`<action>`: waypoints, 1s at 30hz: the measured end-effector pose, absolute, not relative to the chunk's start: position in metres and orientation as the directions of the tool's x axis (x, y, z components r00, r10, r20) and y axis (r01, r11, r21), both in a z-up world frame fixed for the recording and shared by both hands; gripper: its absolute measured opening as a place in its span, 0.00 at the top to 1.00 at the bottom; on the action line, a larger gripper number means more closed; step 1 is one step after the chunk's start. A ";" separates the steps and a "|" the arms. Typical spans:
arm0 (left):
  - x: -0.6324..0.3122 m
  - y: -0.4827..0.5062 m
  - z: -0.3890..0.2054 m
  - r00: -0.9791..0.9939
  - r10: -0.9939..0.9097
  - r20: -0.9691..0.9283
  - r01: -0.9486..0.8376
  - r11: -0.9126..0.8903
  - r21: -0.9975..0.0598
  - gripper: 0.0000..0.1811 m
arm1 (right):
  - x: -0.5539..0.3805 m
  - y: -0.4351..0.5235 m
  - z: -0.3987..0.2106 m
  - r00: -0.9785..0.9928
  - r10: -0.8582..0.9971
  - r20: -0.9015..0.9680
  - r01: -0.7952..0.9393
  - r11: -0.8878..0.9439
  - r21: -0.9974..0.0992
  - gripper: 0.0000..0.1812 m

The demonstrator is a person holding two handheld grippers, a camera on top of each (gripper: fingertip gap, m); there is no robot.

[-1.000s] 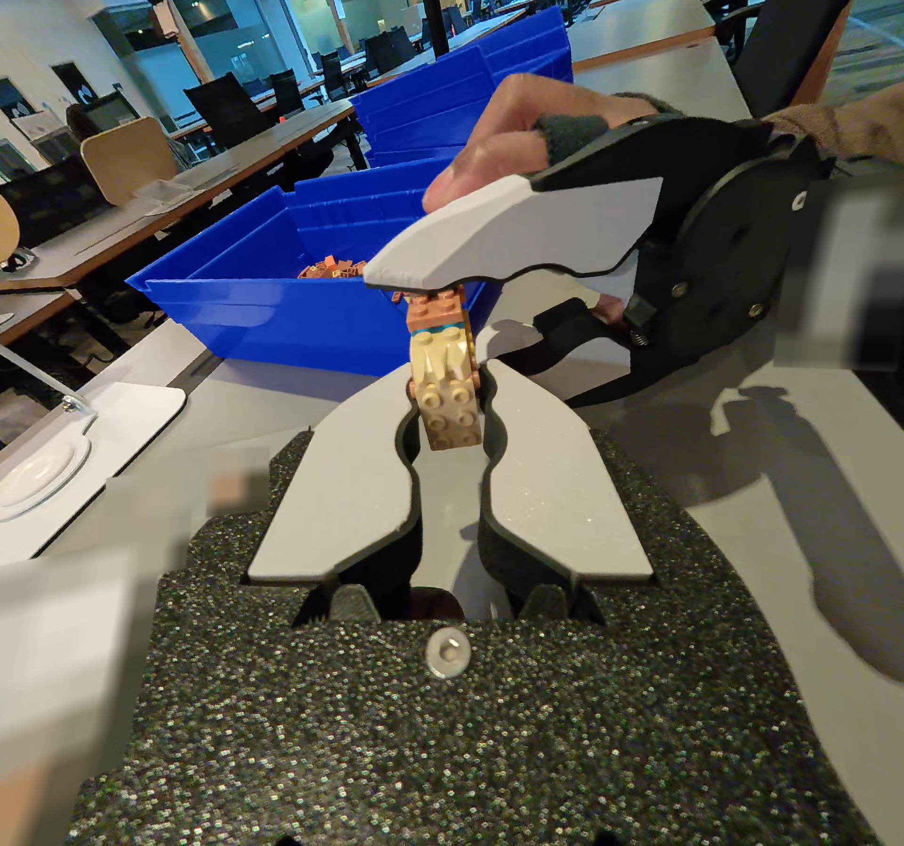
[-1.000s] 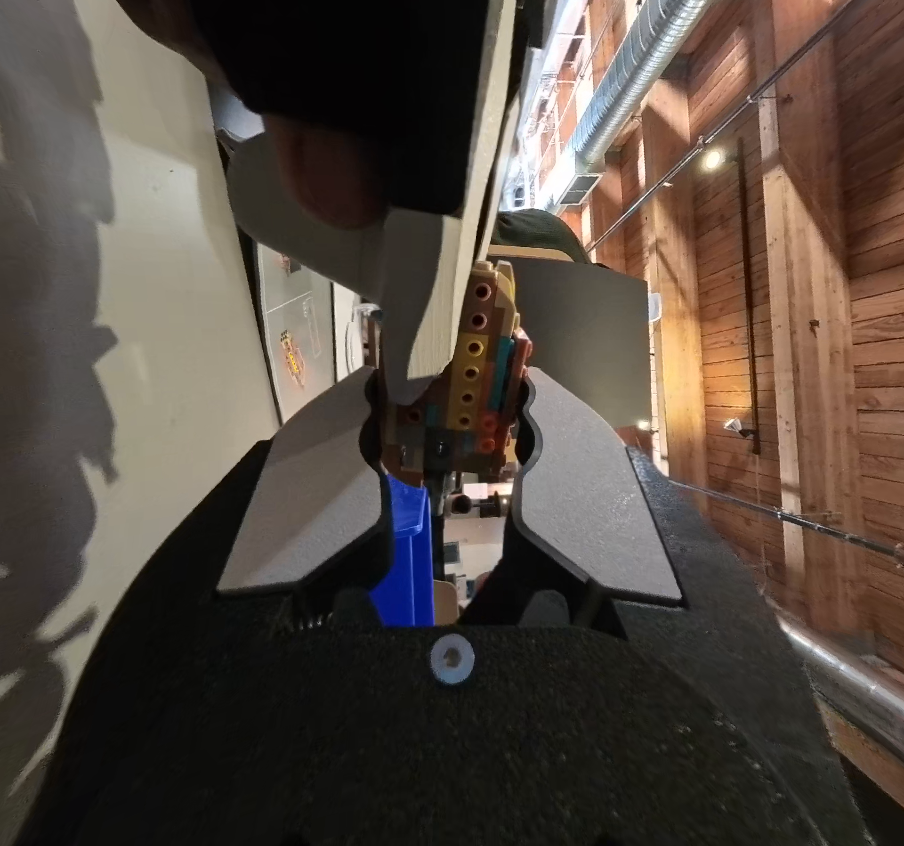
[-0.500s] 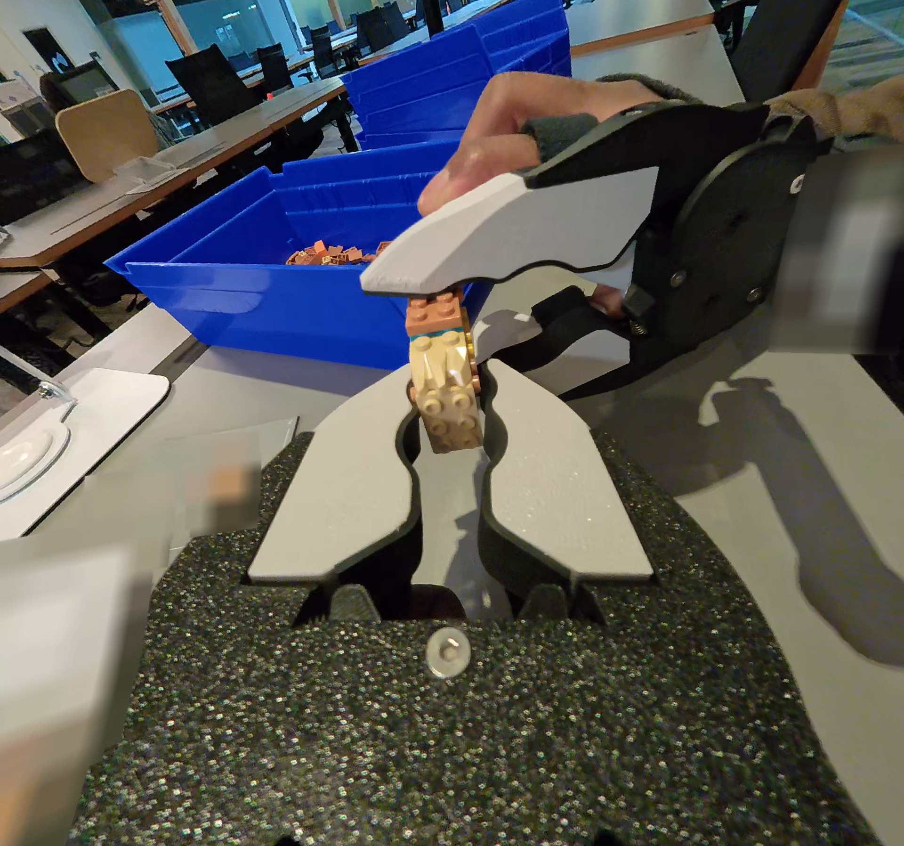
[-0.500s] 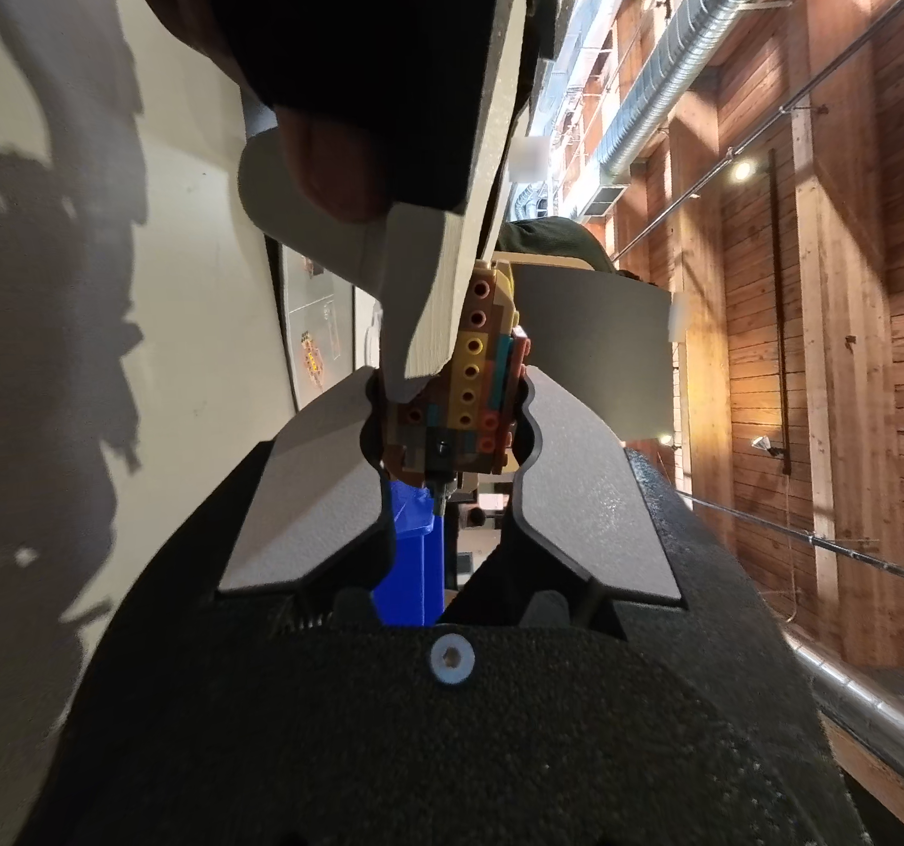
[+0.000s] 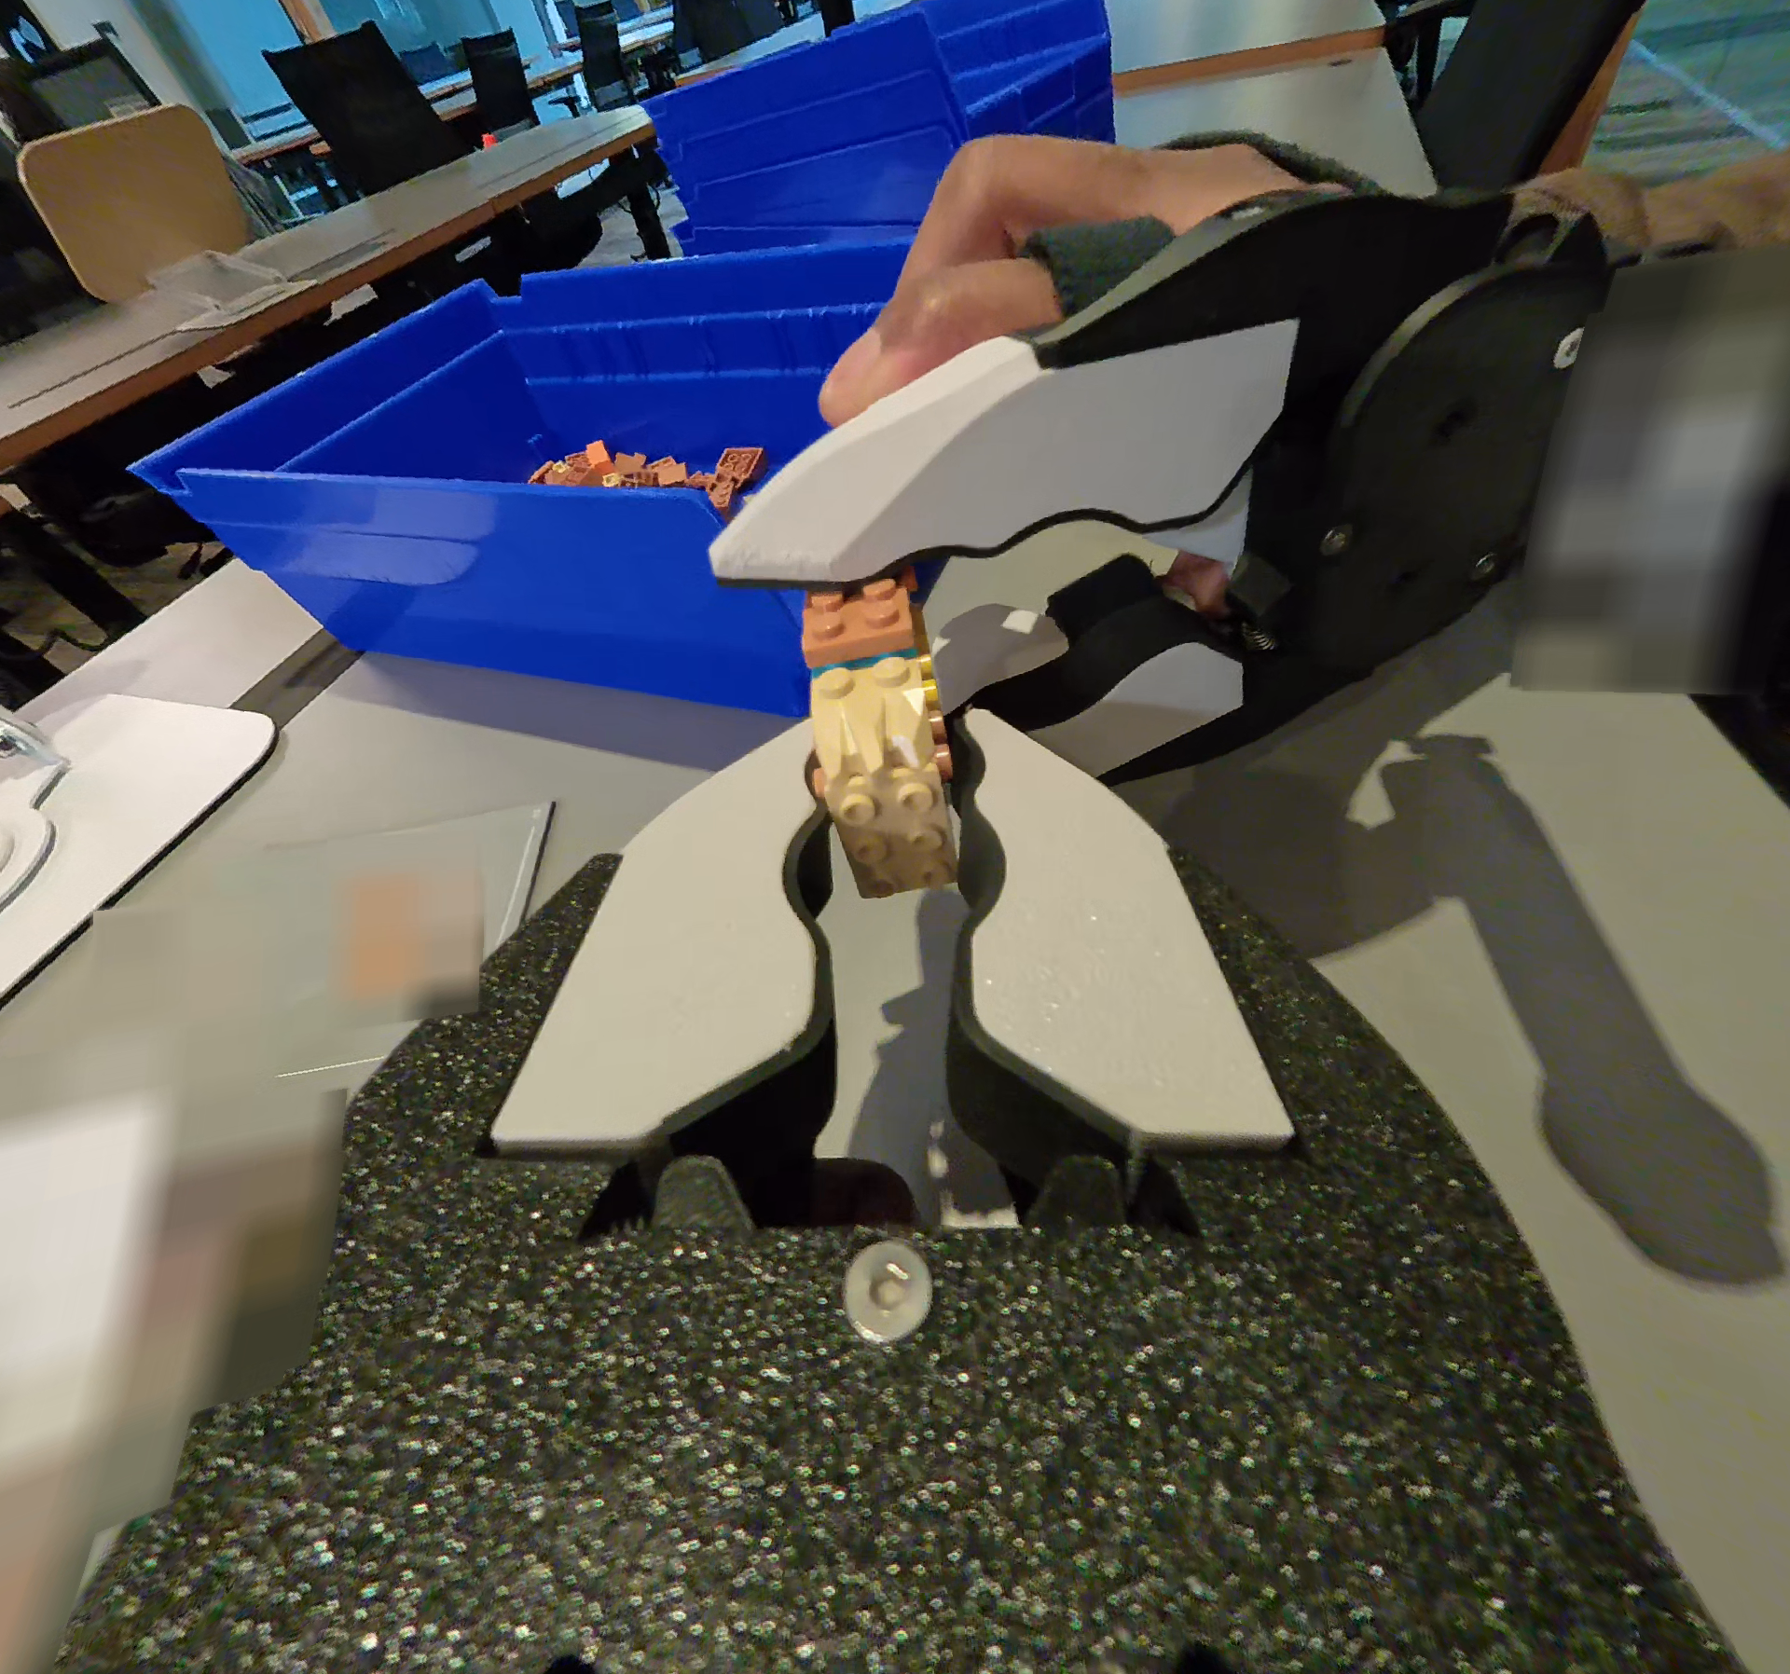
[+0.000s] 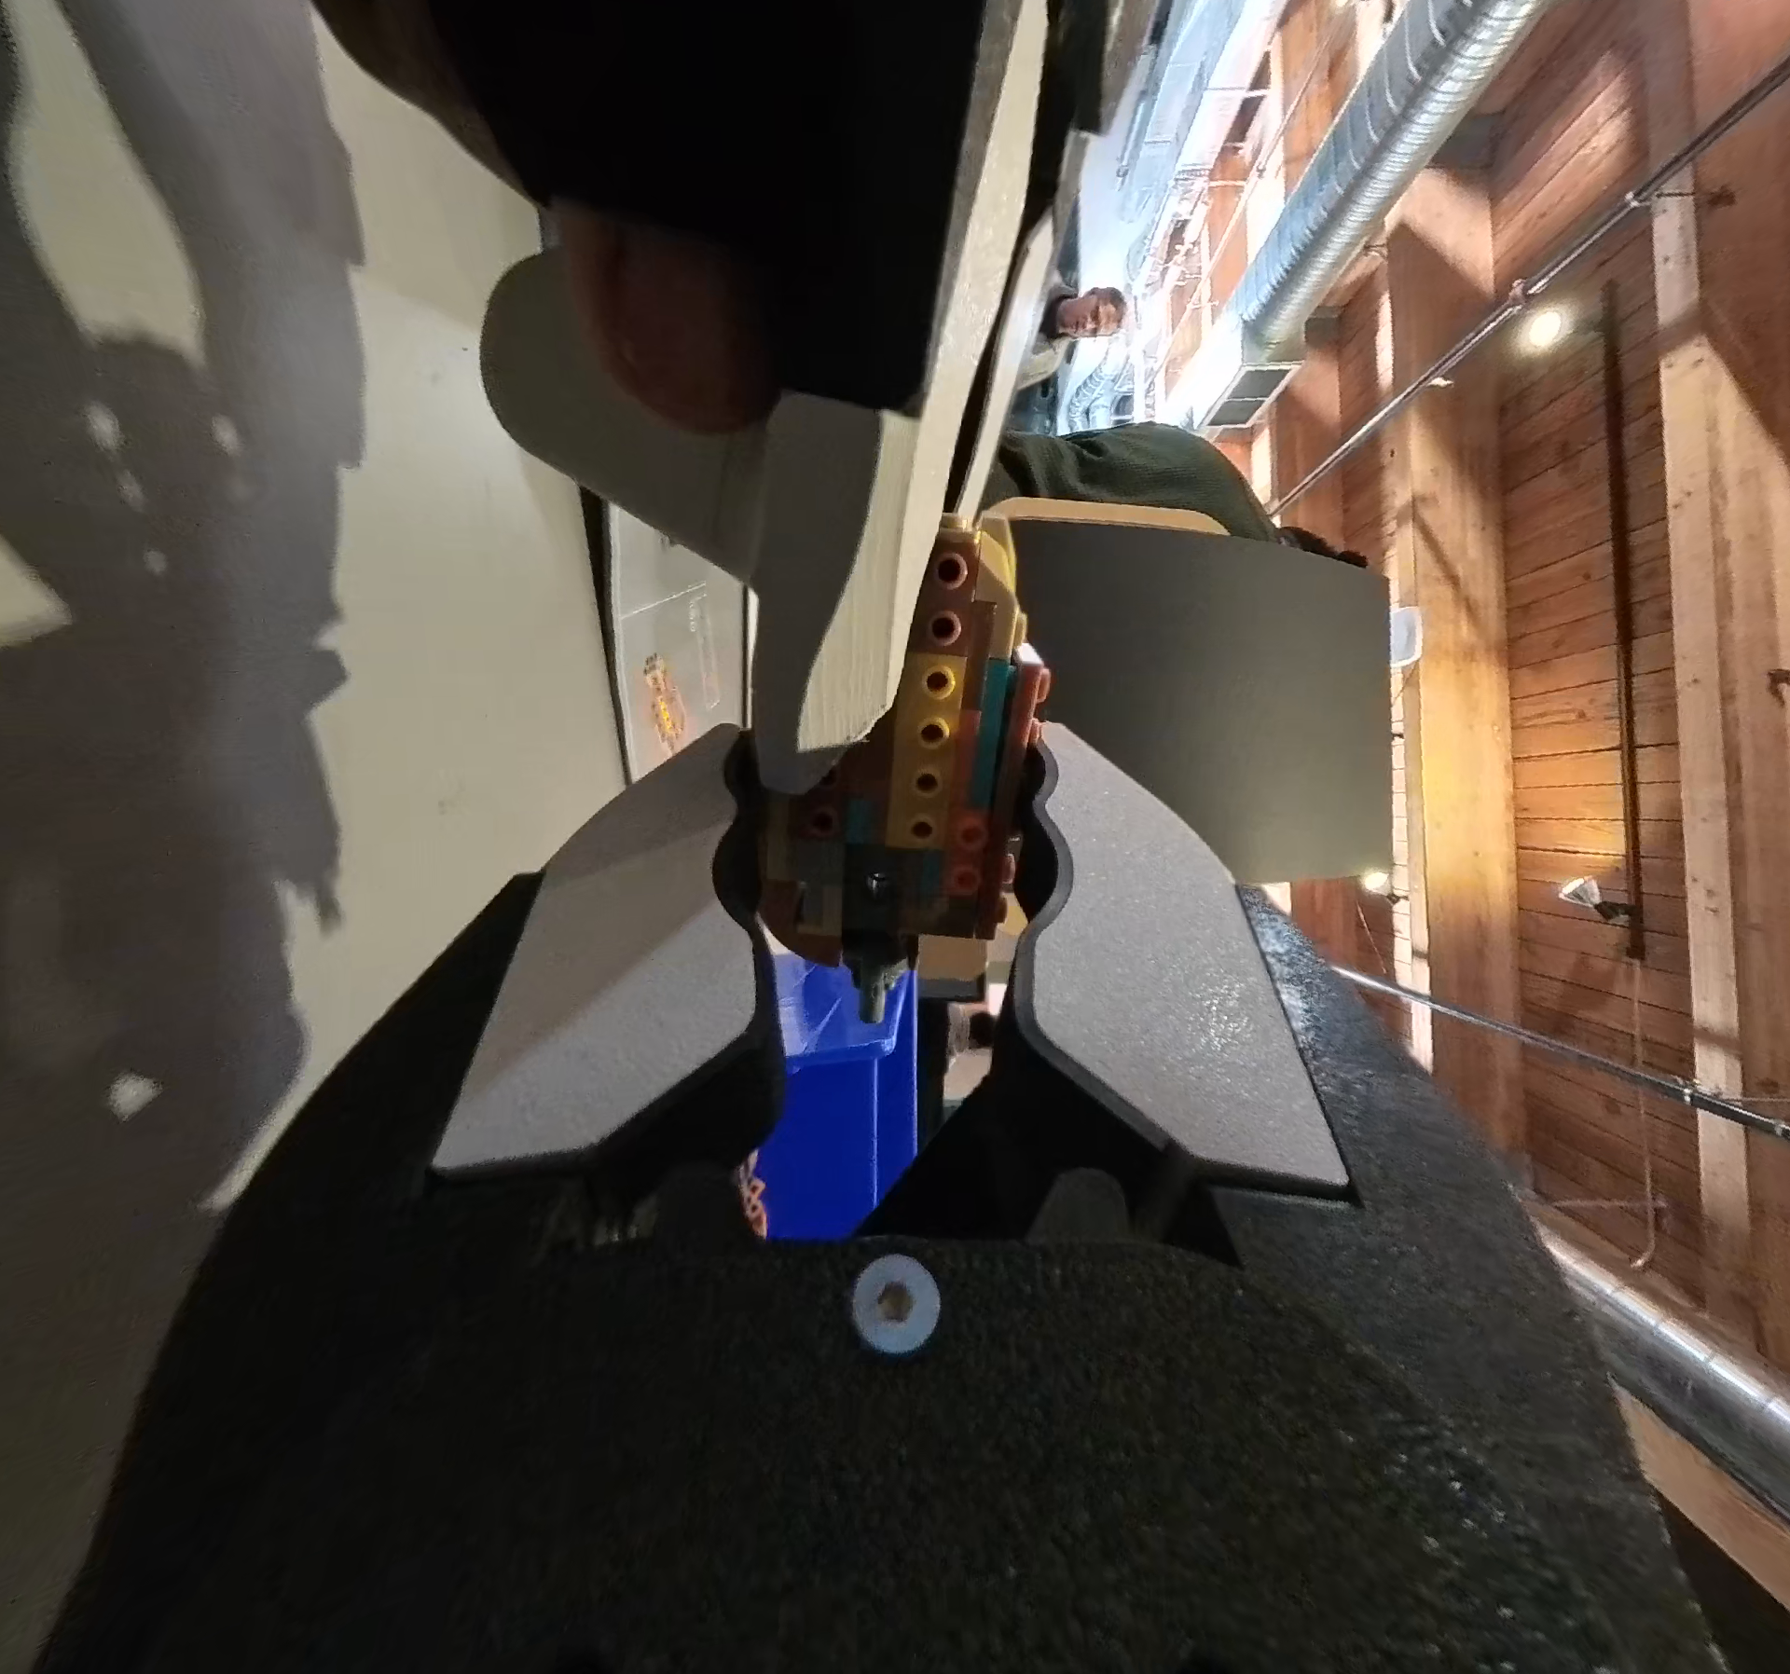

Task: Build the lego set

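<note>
We clamp the lego build (image 5: 886,790) in both the left gripper (image 5: 886,814) and right gripper (image 6: 886,814), just before the blue bin (image 5: 465,562); bare table (image 5: 1453,950) lies right of it.

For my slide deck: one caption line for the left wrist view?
Both tools, left and right, grip one small brick model above the grey table, beside a blue bin.

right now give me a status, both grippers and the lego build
Left gripper shut on the lego build. Right gripper shut on its other end. Build held above the table, blue bin behind. Nothing in the way.
</note>
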State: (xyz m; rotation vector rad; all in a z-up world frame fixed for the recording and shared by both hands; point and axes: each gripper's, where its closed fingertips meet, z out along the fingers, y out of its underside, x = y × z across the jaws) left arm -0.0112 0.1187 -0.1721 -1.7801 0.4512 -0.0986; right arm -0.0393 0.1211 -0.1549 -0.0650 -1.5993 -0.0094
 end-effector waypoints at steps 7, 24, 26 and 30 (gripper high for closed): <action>-0.020 0.120 -0.168 0.934 -0.352 -0.065 -0.135 -0.179 -0.975 0.88 | -0.043 0.120 -0.149 0.009 0.170 0.985 0.056 0.984 -0.170 0.66; -0.041 0.115 -0.161 0.832 -0.411 0.373 0.297 -0.238 -0.925 0.88 | -0.041 0.141 -0.149 -0.101 0.457 0.884 0.058 0.889 -0.454 0.59; -0.040 0.116 -0.164 0.843 -0.399 0.361 0.276 -0.254 -0.927 0.88 | -0.042 0.139 -0.158 -0.113 0.375 0.920 0.071 0.927 -0.369 0.58; -0.040 0.116 -0.170 0.858 -0.379 0.347 0.248 -0.286 -0.925 0.88 | -0.043 0.136 -0.163 -0.111 0.328 0.938 0.063 0.944 -0.323 0.56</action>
